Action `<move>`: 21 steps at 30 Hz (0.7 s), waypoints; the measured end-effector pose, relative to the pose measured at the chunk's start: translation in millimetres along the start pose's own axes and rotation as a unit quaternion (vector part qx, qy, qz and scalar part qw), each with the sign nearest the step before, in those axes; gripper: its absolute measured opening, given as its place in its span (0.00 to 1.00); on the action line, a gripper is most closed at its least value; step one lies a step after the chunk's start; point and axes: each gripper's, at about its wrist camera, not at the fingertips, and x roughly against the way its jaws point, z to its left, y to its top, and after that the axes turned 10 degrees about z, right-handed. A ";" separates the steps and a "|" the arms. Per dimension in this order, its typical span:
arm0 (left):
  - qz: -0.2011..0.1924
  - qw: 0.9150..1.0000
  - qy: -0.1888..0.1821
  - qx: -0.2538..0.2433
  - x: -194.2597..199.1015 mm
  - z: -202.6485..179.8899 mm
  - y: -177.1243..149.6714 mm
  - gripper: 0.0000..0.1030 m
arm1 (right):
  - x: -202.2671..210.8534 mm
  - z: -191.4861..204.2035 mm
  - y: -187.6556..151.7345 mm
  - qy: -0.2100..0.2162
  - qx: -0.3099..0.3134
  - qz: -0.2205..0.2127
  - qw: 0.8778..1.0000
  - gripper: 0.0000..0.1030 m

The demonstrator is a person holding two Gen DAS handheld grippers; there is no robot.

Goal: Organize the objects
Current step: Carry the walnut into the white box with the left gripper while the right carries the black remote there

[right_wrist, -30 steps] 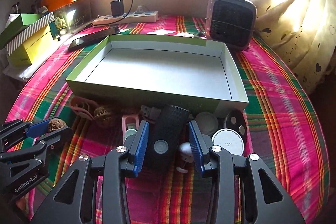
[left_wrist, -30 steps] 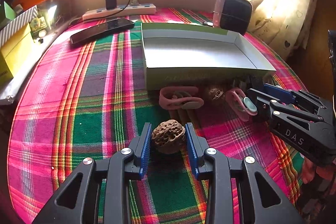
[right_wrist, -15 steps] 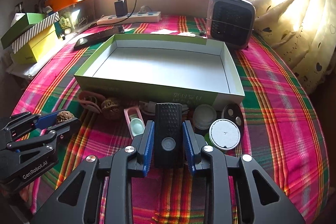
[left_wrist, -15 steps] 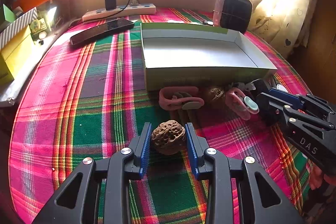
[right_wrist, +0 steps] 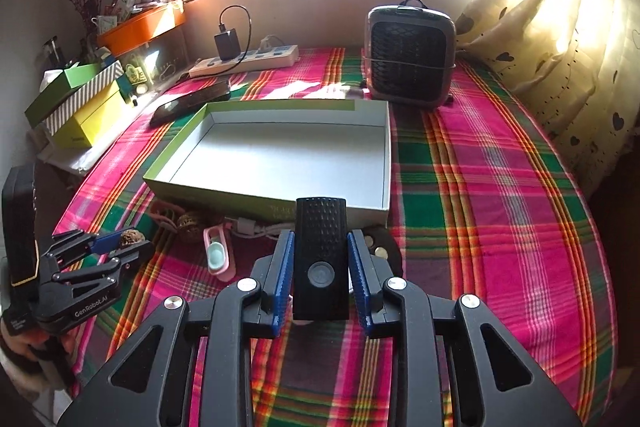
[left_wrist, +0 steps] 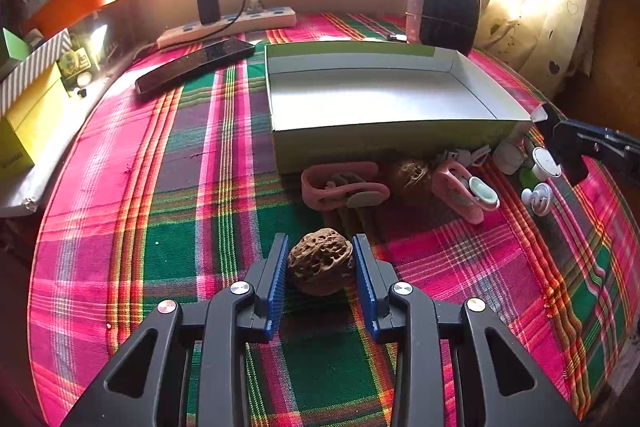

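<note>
My left gripper (left_wrist: 320, 263) is shut on a brown walnut (left_wrist: 320, 261) low over the plaid tablecloth; it also shows in the right wrist view (right_wrist: 120, 241). My right gripper (right_wrist: 320, 267) is shut on a black textured device (right_wrist: 320, 255) with a round button and holds it lifted above the cloth, in front of the empty green-sided box (right_wrist: 280, 155). In the left wrist view the box (left_wrist: 380, 99) lies ahead, with the right gripper (left_wrist: 568, 147) at its right corner.
Along the box's front lie a pink strap (left_wrist: 340, 183), a second walnut (left_wrist: 408, 175), a pink clip (left_wrist: 464, 187) and white round pieces (left_wrist: 540, 195). A heater (right_wrist: 410, 55), power strip (right_wrist: 244, 61), dark phone (right_wrist: 192, 103) and stacked boxes (right_wrist: 80, 107) stand behind and left.
My right gripper closed on the black device and lifted it up off the cloth. My left gripper narrowed onto the walnut and stayed in place.
</note>
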 end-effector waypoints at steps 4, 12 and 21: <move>0.000 1.000 0.008 -0.004 0.0 -0.1 0.0 0.29 | -1.3 -12.2 11.8 0.047 0.015 0.026 0.998 0.27; 0.000 1.000 0.015 0.008 -1.2 -0.6 2.0 0.29 | -8.1 -12.9 2.9 0.076 -0.021 0.066 0.995 0.27; 0.007 1.000 0.008 0.009 0.4 -0.7 1.1 0.29 | 8.4 19.6 -16.2 0.008 -0.029 0.005 1.000 0.27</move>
